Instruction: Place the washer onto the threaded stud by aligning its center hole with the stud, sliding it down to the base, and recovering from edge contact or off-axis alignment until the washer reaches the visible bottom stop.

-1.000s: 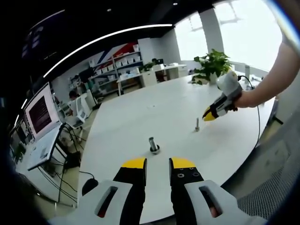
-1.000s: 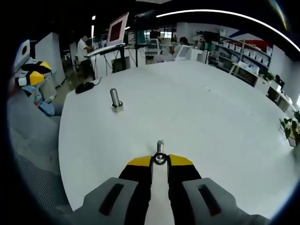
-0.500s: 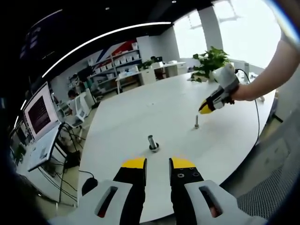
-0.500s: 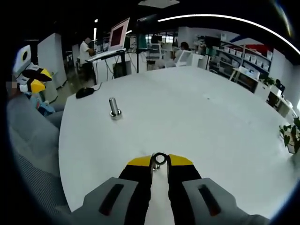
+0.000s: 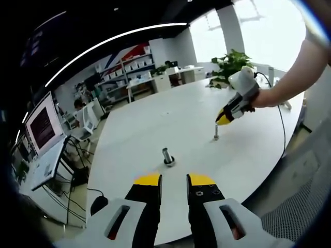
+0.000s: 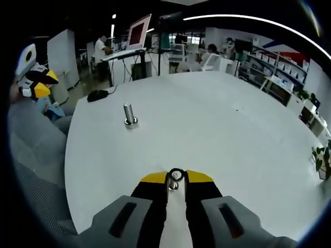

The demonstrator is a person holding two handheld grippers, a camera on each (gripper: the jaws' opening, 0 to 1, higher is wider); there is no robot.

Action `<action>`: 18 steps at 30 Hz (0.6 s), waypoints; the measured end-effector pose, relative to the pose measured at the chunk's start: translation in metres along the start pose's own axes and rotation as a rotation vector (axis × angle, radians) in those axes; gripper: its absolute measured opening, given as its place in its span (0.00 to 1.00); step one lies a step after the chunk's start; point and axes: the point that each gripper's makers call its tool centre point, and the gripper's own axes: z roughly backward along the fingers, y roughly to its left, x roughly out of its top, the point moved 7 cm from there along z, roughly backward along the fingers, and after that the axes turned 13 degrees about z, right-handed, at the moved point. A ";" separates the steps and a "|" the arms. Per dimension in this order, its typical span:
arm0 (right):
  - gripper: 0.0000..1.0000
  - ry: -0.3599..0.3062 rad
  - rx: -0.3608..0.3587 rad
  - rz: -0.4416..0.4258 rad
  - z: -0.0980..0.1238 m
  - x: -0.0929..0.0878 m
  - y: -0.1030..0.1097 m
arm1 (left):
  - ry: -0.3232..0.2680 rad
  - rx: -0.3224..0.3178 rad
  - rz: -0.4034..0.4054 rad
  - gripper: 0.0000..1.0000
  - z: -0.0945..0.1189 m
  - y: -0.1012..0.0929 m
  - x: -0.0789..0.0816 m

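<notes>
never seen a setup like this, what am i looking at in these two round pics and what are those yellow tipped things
Each picture comes from a fisheye camera riding on hand-held tongs; a person holds one in each hand. The left gripper view shows the left tongs, open and empty, at the edge of a white table. In that view the person's other hand brings in the right tongs just above a small stud. The right gripper view shows those tongs pinching a washer over that stud. A second, thicker stud stands apart.

No legible text; monitor [image 5: 42, 125] screen content unreadable.
</notes>
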 end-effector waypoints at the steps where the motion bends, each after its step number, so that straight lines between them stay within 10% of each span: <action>1: 0.13 0.003 0.002 0.003 -0.001 -0.001 0.000 | 0.001 -0.001 0.000 0.17 0.000 0.000 0.000; 18: 0.14 0.035 0.027 0.012 -0.005 -0.002 0.000 | 0.009 -0.003 -0.015 0.17 -0.001 -0.003 -0.001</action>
